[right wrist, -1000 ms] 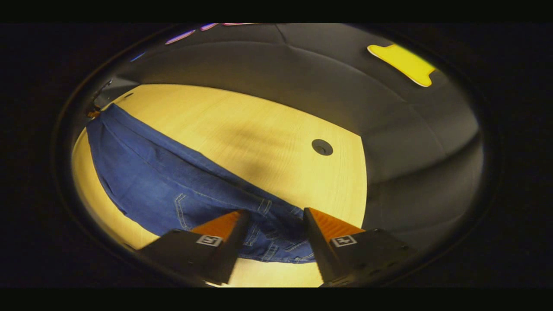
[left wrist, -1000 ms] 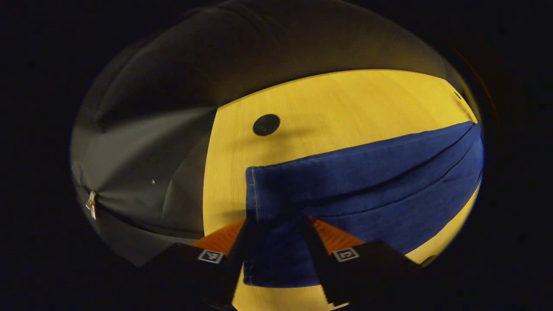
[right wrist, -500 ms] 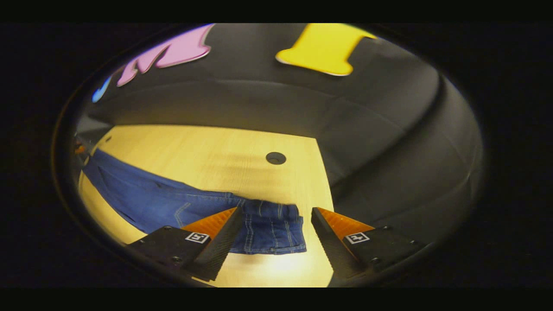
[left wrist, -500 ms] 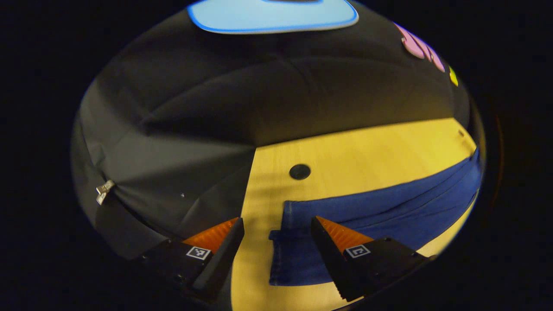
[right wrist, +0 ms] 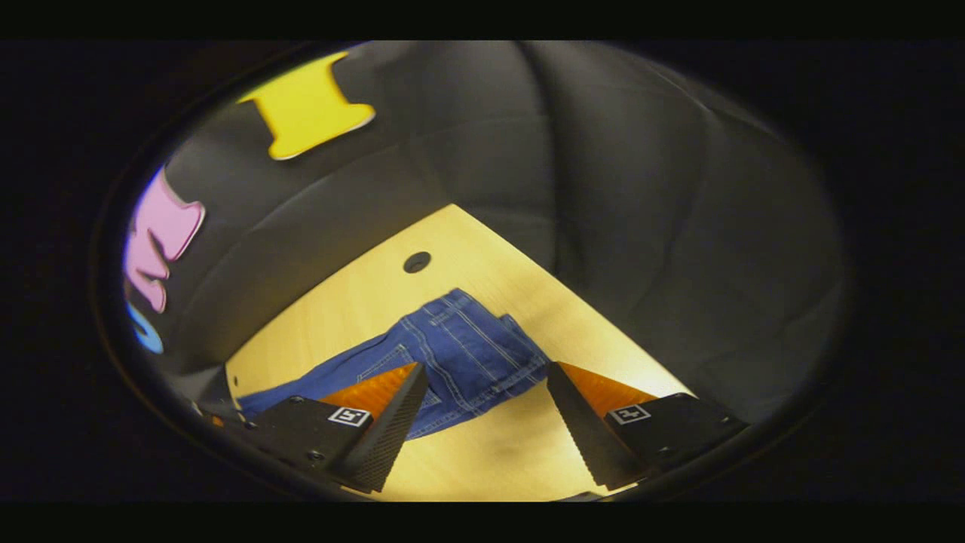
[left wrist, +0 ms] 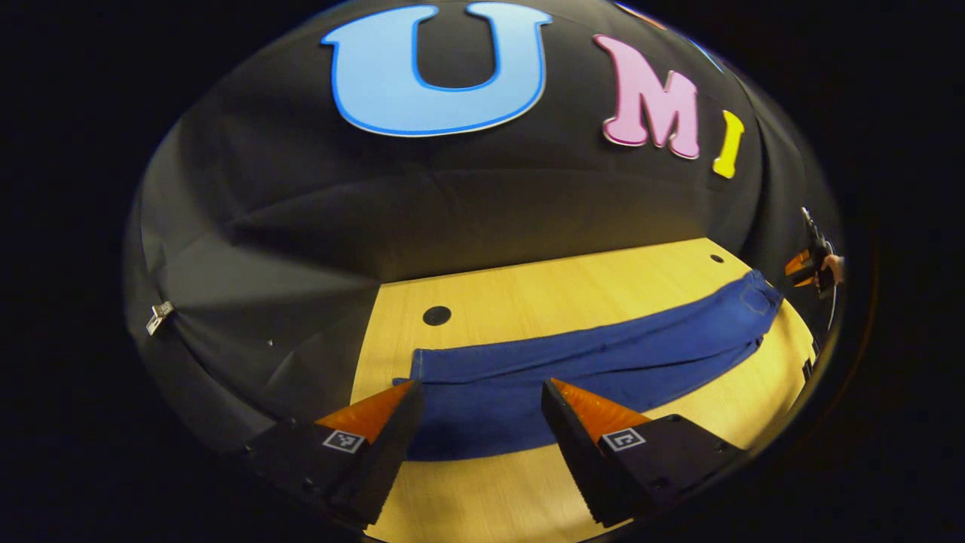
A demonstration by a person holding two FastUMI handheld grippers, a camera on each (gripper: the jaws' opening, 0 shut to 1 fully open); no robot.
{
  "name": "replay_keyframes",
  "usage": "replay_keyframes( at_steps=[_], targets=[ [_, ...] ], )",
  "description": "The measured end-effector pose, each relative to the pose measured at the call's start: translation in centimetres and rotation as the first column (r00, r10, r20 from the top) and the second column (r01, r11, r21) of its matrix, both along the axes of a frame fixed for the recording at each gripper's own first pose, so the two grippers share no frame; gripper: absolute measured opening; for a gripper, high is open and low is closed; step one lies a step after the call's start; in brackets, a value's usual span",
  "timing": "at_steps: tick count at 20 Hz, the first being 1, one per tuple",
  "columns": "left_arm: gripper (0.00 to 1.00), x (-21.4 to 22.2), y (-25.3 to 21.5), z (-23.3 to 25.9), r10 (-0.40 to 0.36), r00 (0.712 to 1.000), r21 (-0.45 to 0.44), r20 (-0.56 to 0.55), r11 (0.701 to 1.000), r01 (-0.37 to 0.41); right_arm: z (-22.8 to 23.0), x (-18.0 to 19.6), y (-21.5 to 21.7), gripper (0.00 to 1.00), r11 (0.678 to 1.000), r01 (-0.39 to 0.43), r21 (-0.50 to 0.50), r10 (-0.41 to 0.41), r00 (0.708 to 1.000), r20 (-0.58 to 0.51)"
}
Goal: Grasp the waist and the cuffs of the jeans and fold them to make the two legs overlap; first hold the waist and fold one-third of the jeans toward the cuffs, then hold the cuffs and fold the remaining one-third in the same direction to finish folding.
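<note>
1. The jeans [left wrist: 588, 362] lie flat on the wooden table [left wrist: 573, 294], stretched out long with one leg laid over the other. In the left gripper view they run from the cuffs [left wrist: 422, 369] at about 7 o'clock of the round picture across to the waist [left wrist: 754, 294] at about 3 o'clock.
2. In the right gripper view the waist [right wrist: 467, 339] end sits near the middle. Its stitched seams and a back pocket face up, and the legs trail off toward 8 o'clock.
3. The left gripper [left wrist: 479, 392] hangs just above the cuff end with its fingers spread wide. Nothing is between them; the denim shows through the gap, lying on the table.
4. The right gripper [right wrist: 486, 373] hovers near the waist end, its fingers likewise wide apart and holding nothing. The cloth lies slack below and beyond them.
5. In the left gripper view, the far gripper [left wrist: 810, 268] and a bit of the hand [left wrist: 833, 262] holding it show small at 3 o'clock, just past the waist; how far open it stands cannot be told from there.
6. A round dark hole [left wrist: 436, 315] is set in the tabletop just beyond the cuffs, toward 11 o'clock from them. A second such hole [right wrist: 416, 262] sits beyond the waist, at about 11 o'clock from it in the right gripper view.
7. Black cloth walls [left wrist: 301, 226] close in the table on the far sides.
</note>
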State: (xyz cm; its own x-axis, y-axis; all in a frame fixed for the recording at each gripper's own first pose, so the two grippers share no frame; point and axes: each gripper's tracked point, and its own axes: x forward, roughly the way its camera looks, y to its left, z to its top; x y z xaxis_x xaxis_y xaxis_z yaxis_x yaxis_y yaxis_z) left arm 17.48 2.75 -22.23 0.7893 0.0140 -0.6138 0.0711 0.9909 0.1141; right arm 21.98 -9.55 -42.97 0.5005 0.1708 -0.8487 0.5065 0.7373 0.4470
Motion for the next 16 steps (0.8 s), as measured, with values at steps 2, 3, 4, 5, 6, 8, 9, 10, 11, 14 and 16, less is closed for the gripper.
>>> replay_keyframes(
  at_steps=[2,3,4,5,6,8,9,10,11,14,16],
  targets=[
    [0.98,-1.4,-1.2,1.1,-0.01,1.0,-0.04,0.025,0.999,0.011,-0.8,-0.8,-0.6,0.98,0.996,0.07,0.054,-0.068,0.997,-0.029],
    [0.98,-1.7,-2.0,1.7,-0.016,0.999,-0.058,0.037,0.998,0.019,-1.3,-1.0,-0.6,0.98,0.992,0.101,0.07,-0.098,0.994,-0.042],
    [0.98,-2.1,-2.4,1.9,-0.024,0.999,-0.067,0.046,0.997,0.027,-1.8,-1.2,-0.6,0.98,0.989,0.126,0.082,-0.122,0.991,-0.055],
    [0.98,-2.5,-2.7,1.8,-0.029,0.999,-0.069,0.043,0.997,0.032,-2.7,-1.2,-0.5,0.98,0.986,0.143,0.085,-0.137,0.988,-0.07],
    [0.98,-3.0,-2.4,1.4,-0.028,0.999,-0.062,0.032,0.998,0.03,-3.7,-1.2,-0.3,0.98,0.984,0.156,0.084,-0.148,0.985,-0.087],
    [0.98,-3.9,-2.0,0.7,-0.017,1.0,-0.037,0.003,0.999,0.017,-5.8,-1.5,0.3,0.98,0.982,0.176,0.07,-0.165,0.976,-0.142],
    [0.98,-4.4,-1.8,0.2,-0.006,1.0,-0.032,-0.014,0.999,0.006,-6.5,-1.3,0.5,0.98,0.98,0.188,0.071,-0.176,0.972,-0.153],
    [0.98,-4.9,-1.7,-0.1,0.005,1.0,-0.029,-0.027,1.0,-0.005,-6.9,-1.2,0.7,0.98,0.975,0.208,0.073,-0.193,0.966,-0.173],
    [0.98,-5.2,-1.6,-0.4,0.016,0.999,-0.026,-0.037,1.0,-0.017,-6.6,-0.2,0.5,0.98,0.967,0.248,0.067,-0.237,0.962,-0.136],
    [0.98,-6.0,-1.5,-1.1,0.036,0.998,-0.029,-0.054,0.999,-0.038,-7.1,1.3,0.6,0.92,0.951,0.298,0.086,-0.286,0.95,-0.129],
    [0.98,-6.2,-1.6,-1.4,0.046,0.997,-0.035,-0.06,0.998,-0.048,-8.0,0.8,0.6,0.72,0.955,0.295,0.04,-0.286,0.947,-0.147]
  ],
)
